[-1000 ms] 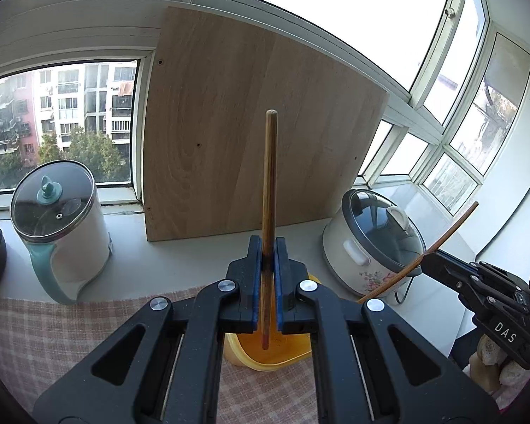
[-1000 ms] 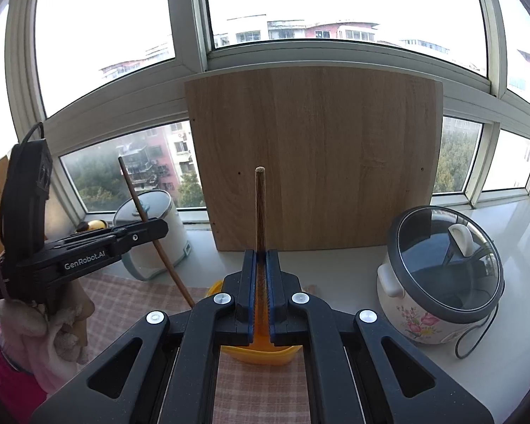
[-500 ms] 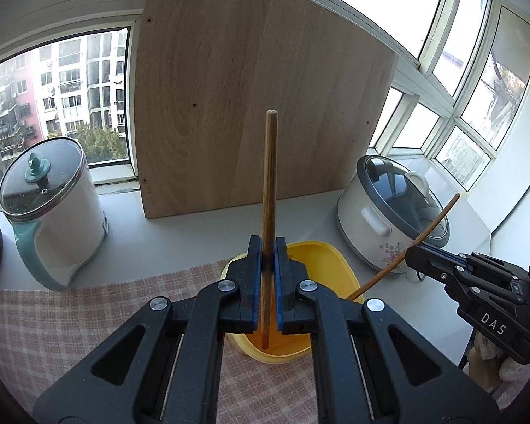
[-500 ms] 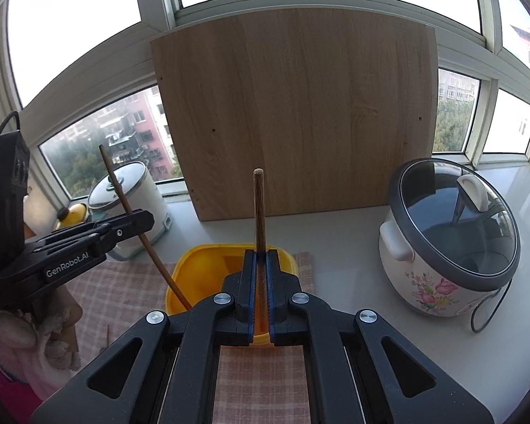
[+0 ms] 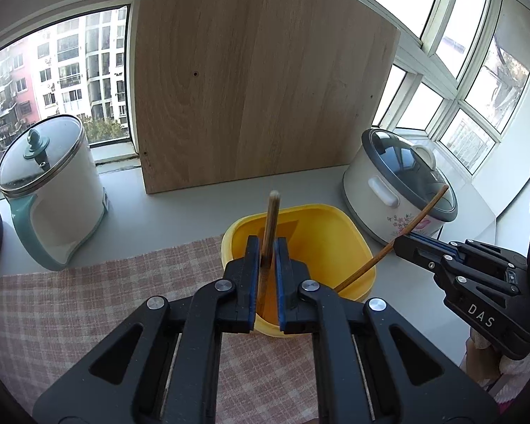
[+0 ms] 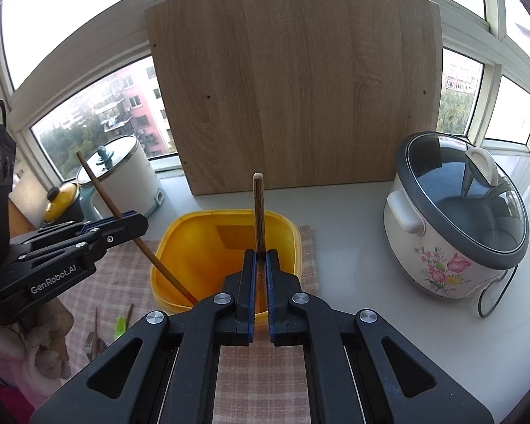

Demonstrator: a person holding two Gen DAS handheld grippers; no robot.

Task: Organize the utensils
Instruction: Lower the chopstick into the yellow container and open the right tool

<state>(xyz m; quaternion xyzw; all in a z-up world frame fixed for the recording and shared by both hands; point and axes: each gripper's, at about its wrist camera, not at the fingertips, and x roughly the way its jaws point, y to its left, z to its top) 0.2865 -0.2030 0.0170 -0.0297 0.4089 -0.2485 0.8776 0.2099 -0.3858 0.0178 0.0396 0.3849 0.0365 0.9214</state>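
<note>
Nearest each lens, "GenRobot.AI" legible on left gripper [image 5: 265,275], "DAS" on right gripper [image 6: 260,282]. Both angled down over yellow tub [image 6: 180,233] on checked cloth [image 5: 88,282]: left jaws opening, chopstick [image 5: 270,226] loose between; right clenched on second chopstick [image 6: 258,212]. Beyond, rice cooker [image 6: 455,219], kettle [image 5: 49,183], wooden board [image 6: 300,88].

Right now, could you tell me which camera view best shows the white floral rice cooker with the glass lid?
The right wrist view: the white floral rice cooker appears whole, with flowers, lid and cord. In the left wrist view it sits smaller, partly crossed by a wooden chopstick.
</note>
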